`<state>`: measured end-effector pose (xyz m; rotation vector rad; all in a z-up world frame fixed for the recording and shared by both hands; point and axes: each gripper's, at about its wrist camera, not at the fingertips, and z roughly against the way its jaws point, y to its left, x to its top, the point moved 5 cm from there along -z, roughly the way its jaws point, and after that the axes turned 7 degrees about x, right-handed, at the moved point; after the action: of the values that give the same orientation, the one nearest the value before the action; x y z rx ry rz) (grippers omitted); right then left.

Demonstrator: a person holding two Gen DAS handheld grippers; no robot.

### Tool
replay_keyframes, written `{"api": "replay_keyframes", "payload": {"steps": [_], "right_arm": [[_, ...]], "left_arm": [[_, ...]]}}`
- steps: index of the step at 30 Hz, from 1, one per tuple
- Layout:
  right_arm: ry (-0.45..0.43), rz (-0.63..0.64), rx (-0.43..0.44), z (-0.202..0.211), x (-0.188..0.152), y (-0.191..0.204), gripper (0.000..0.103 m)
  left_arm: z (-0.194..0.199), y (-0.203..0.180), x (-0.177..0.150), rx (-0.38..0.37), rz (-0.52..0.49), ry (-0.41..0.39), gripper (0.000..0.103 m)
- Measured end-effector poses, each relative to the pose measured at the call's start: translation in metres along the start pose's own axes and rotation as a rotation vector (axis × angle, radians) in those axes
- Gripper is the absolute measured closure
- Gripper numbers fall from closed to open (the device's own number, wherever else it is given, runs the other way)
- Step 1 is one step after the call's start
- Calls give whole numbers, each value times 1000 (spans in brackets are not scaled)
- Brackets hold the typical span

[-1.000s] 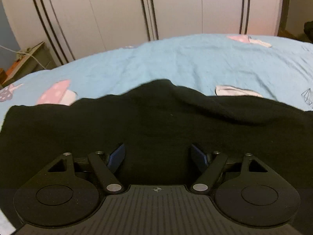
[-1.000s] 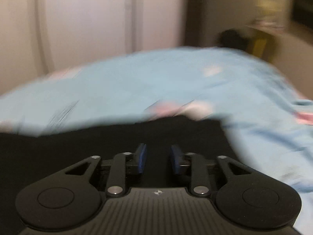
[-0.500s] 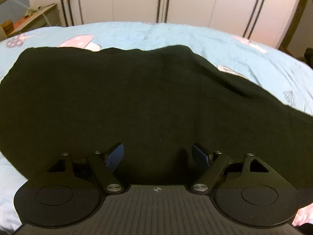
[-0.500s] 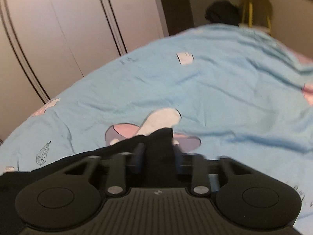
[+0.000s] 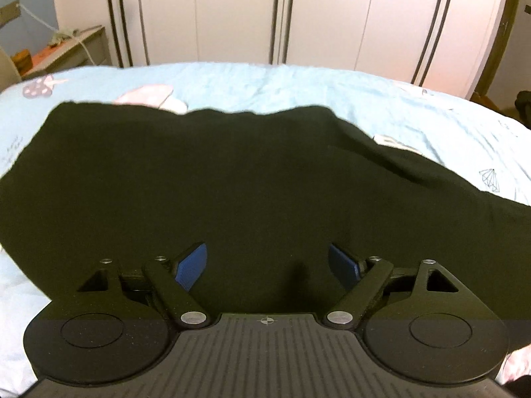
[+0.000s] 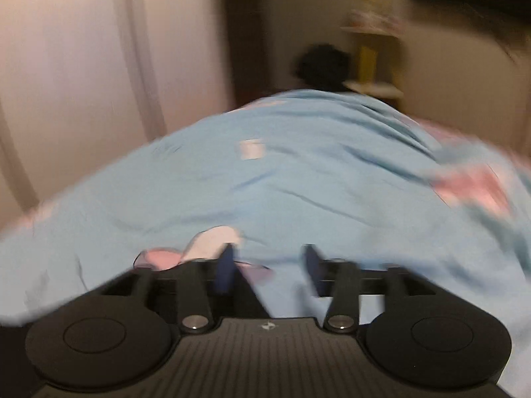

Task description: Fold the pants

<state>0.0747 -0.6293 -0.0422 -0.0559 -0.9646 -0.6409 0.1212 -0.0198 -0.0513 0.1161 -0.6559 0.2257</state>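
- Pants (image 5: 232,192) — black, spread broad across the pale blue bedsheet (image 5: 298,86) — fill most of the left wrist view, with their far edge lying uneven near a pink mushroom print (image 5: 146,96) and one ridge of cloth running down toward the right.
- Our left gripper (image 5: 267,262) hangs just over the near part of the cloth with its blue pads (image 5: 192,265) spread wide and nothing between them; whether the pads touch the fabric we cannot tell.
- Our right gripper (image 6: 267,265) is also parted and empty, looking out over bare sheet, with only a dark wedge of the pants (image 6: 245,298) showing low between its fingers — this view is smeared, so finer detail is lost.
- We judge the step in hand to be taking a fresh hold for the next fold, as neither tool grips anything.
- To do it well, we would pinch the two corners of one edge rather than the middle, so the layer lifts as a flat panel instead of bunching.
- We would catch every layer at the edge, since black cloth on black hides a missed under-layer.
- We would smooth the ridge on the right side first, or it will likely be pressed into the fold.
- We would carry both hands over level and together, then lay the edge down square to the opposite one.
- The sheet itself is wrinkled and soft, so we would pinch shallow to avoid grabbing it along with the pants.
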Motion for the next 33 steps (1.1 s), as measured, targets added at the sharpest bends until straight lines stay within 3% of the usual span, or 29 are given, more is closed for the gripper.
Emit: {"api": "replay_keyframes", "payload": {"steps": [2,5,10,14,16,17,19,23,25,26,28,30,31,32,33], "right_arm": [[5,-150,50,26,-11,-25,46],[91,-279,137,49,-41,-47,46],[129,-416,249,32,-71,-55,46],[121,-415,247,19,-67,-48,46],[113,-411,253,19,-65,-48,48],[123,-423,245,17,-65,-50,55],[111,-433,249,28,-61,-52,55],[61,-396,274,33,-46,-52,55],[77,-388,272,20,-42,-55,50],[96,-385,281,11,-41,-56,40],[175,-368,272,-9,-44,-60,38],[184,-357,331,-12,-43,-62,33],[191,-364,357,-12,-42,-63,36],[207,-366,400,-12,-42,-63,53],[230,-367,433,-13,-44,-63,61]], "left_arm": [[-5,3,-7,-12,20,33,17],[-10,2,-15,-44,60,84,17],[-1,-9,-19,-121,69,92,17],[-6,-15,-16,-128,59,108,13],[-12,-16,-17,-135,101,152,14],[-13,-16,-17,-152,130,162,14],[-14,-18,-15,-184,163,164,14],[-12,-26,-15,-187,127,157,14],[-13,-30,-16,-191,106,155,14],[-13,-32,-16,-194,100,156,14],[-13,-34,-16,-204,97,157,14],[-15,-34,-16,-213,99,162,14],[-17,-35,-16,-215,100,167,14],[-18,-36,-16,-218,96,173,14],[-19,-39,-15,-223,88,175,14]]}}
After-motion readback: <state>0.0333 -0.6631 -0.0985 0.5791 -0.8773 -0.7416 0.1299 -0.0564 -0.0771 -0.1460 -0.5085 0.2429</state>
